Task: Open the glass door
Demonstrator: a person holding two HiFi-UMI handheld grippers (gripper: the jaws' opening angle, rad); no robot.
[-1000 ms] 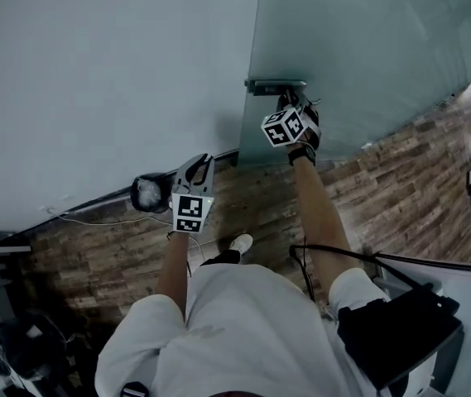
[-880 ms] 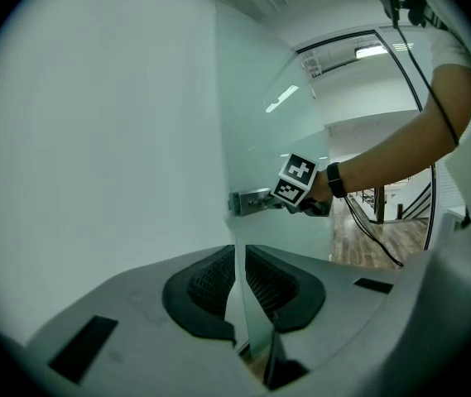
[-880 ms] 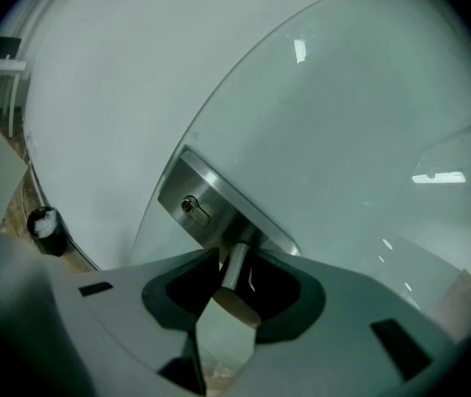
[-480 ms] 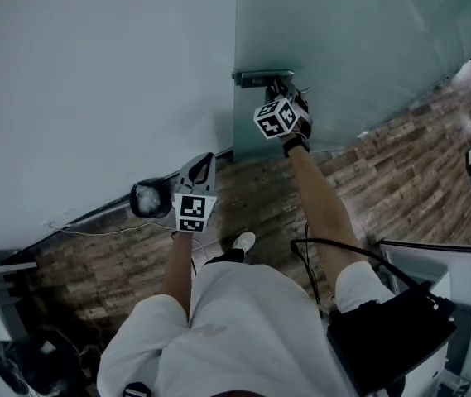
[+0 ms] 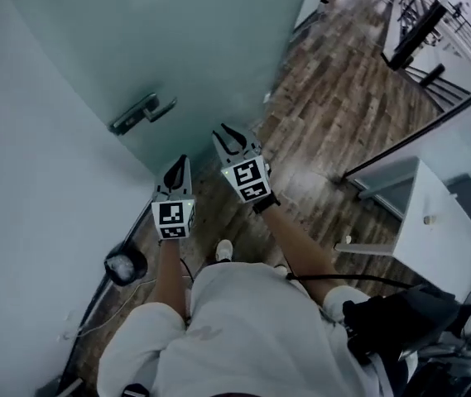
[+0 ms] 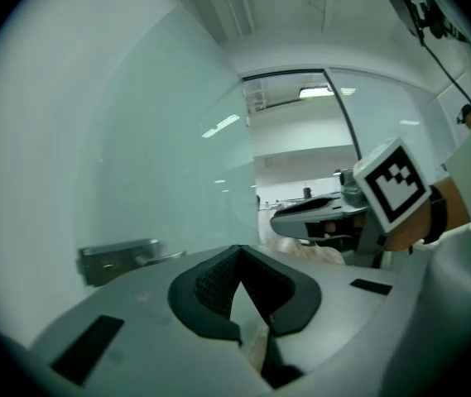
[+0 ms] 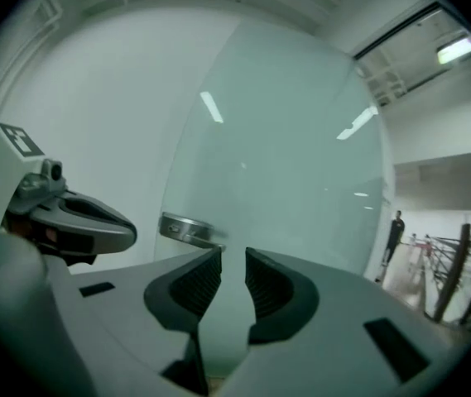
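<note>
The frosted glass door (image 5: pixel 202 48) fills the upper left of the head view, and its metal lever handle (image 5: pixel 140 112) sits free, with nothing touching it. My right gripper (image 5: pixel 228 135) hangs below and right of the handle, away from the glass. Its jaws are closing, with a gap and nothing between them (image 7: pixel 233 259). My left gripper (image 5: pixel 179 164) is beside it, lower left, shut and empty (image 6: pixel 237 251). The handle (image 6: pixel 119 259) appears left of the left jaws, and the same handle (image 7: pixel 187 228) just left of the right jaws.
A dark round bin (image 5: pixel 125 265) stands at the foot of the wall. A white cabinet (image 5: pixel 434 213) is at the right and a railing (image 5: pixel 434 15) runs at the top right. A person (image 7: pixel 394 234) stands far off beyond the door.
The right gripper has come off the handle and drawn back from it. Both grippers have risen and swung together. The door now stands at a different angle, with floor showing past its edge.
</note>
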